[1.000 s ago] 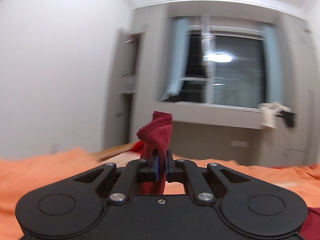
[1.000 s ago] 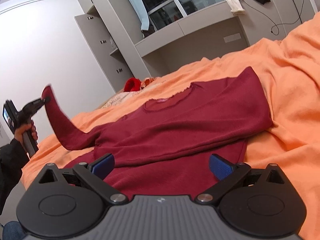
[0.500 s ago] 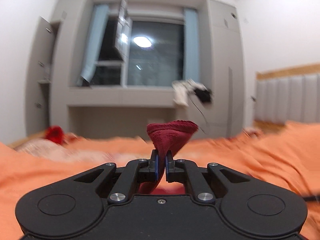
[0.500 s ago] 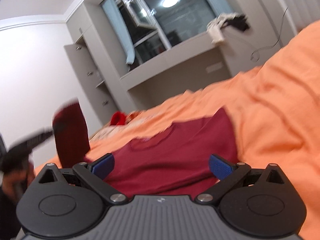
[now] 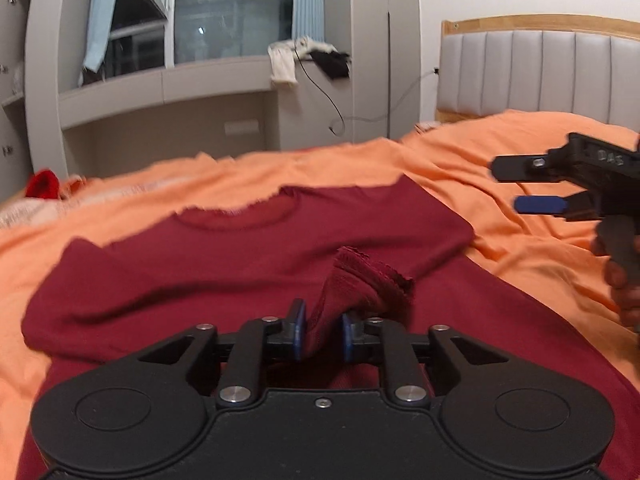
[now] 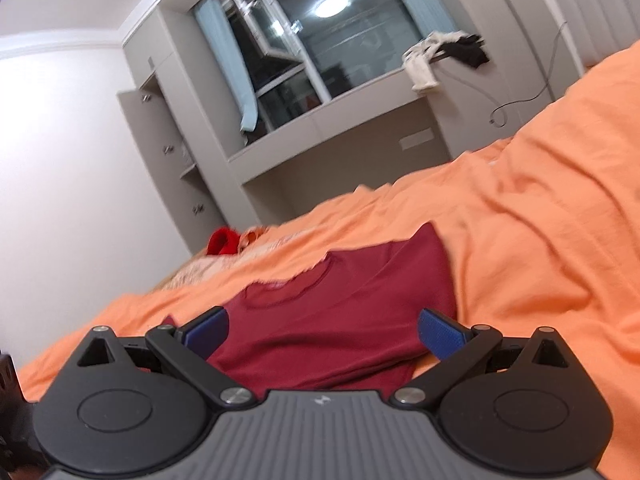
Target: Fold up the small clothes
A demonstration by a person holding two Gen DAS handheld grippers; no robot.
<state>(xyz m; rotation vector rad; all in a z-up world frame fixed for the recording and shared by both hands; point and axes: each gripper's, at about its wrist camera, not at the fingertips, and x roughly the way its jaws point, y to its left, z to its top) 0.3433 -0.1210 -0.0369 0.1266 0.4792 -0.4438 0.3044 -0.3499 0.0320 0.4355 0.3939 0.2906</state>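
A dark red long-sleeved shirt (image 5: 240,260) (image 6: 340,320) lies flat on the orange bed cover (image 5: 500,240), neckline away from me. My left gripper (image 5: 322,332) hovers low over the shirt's body. Its jaws are opening, and the sleeve cuff (image 5: 360,284) stands bunched between the blue pads, which no longer pinch it. My right gripper (image 6: 322,332) is open with nothing between its fingers, near the shirt's right side. In the left wrist view the right gripper (image 5: 516,186) hangs over the bare cover at the right, held by a hand (image 5: 624,284).
A small bright red garment (image 5: 42,184) (image 6: 222,240) lies at the far left of the bed among pale cloth. A padded headboard (image 5: 540,72) stands at the right. White and black clothes (image 5: 304,60) and a cable hang from the window ledge beyond the bed.
The left gripper carried the sleeve from the left side across and down onto the shirt's body, then parted its jaws. The right gripper stayed open, tilting slightly.
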